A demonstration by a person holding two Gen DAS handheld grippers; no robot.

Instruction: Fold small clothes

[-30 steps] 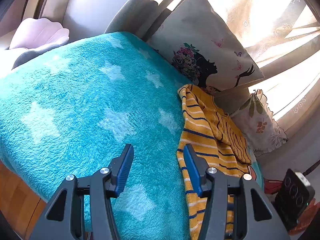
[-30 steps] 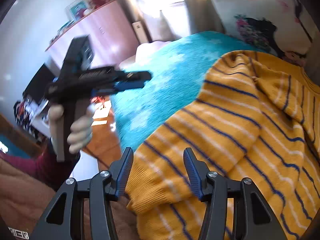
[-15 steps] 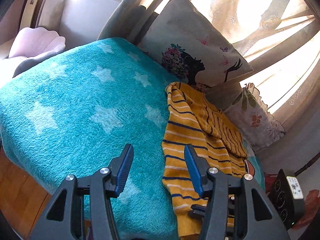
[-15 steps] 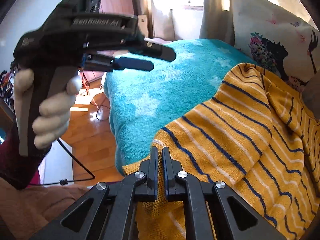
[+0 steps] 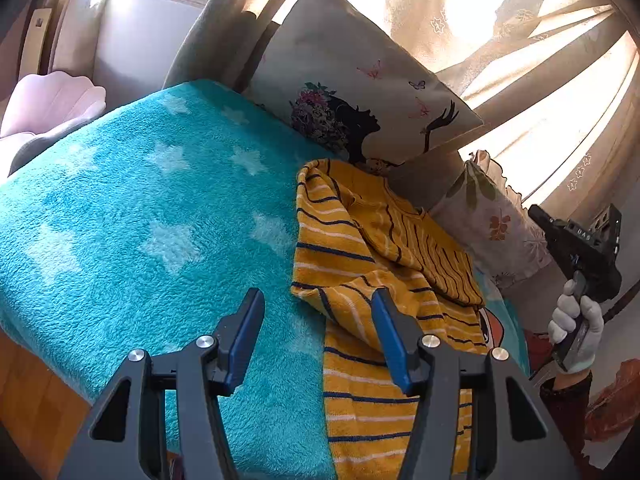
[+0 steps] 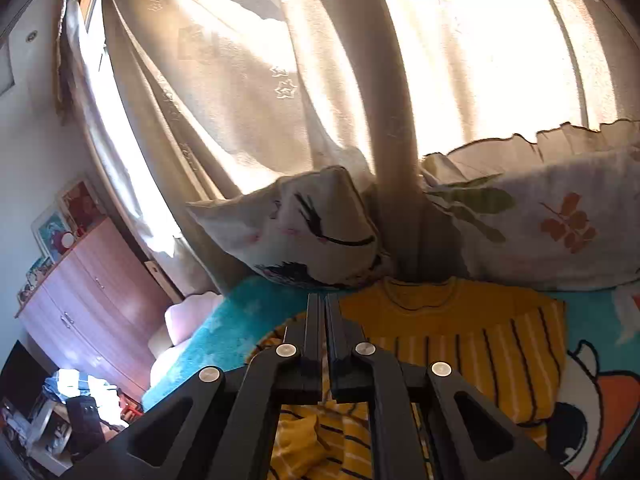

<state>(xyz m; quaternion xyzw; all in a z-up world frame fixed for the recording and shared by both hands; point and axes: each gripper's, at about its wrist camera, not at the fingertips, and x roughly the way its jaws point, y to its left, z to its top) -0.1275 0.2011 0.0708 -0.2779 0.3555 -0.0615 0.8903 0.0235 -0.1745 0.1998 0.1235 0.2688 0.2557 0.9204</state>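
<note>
A small yellow garment with blue and white stripes (image 5: 360,264) lies on the right side of a turquoise star blanket (image 5: 140,220), partly folded over itself. My left gripper (image 5: 318,336) is open and empty, hovering over the garment's left edge. My right gripper (image 6: 324,312) is shut, and striped yellow cloth (image 6: 324,412) hangs bunched below its fingers; whether cloth sits between the fingers is hidden. The garment's neckline (image 6: 420,300) lies flat toward the pillows. In the left wrist view the right gripper's handle (image 5: 580,248) is held by a gloved hand far right.
Two pillows lean at the head of the bed, one with a woman's silhouette (image 5: 360,92), one with leaves (image 5: 492,216). Curtains (image 6: 280,80) hang behind. A pink cushion (image 5: 48,100) sits left. A wooden dresser (image 6: 88,296) stands beyond the bed.
My right gripper closed at the garment's lower hem, then lifted it up and over toward the pillows. The garment's lower part is now folded. My left gripper stayed open.
</note>
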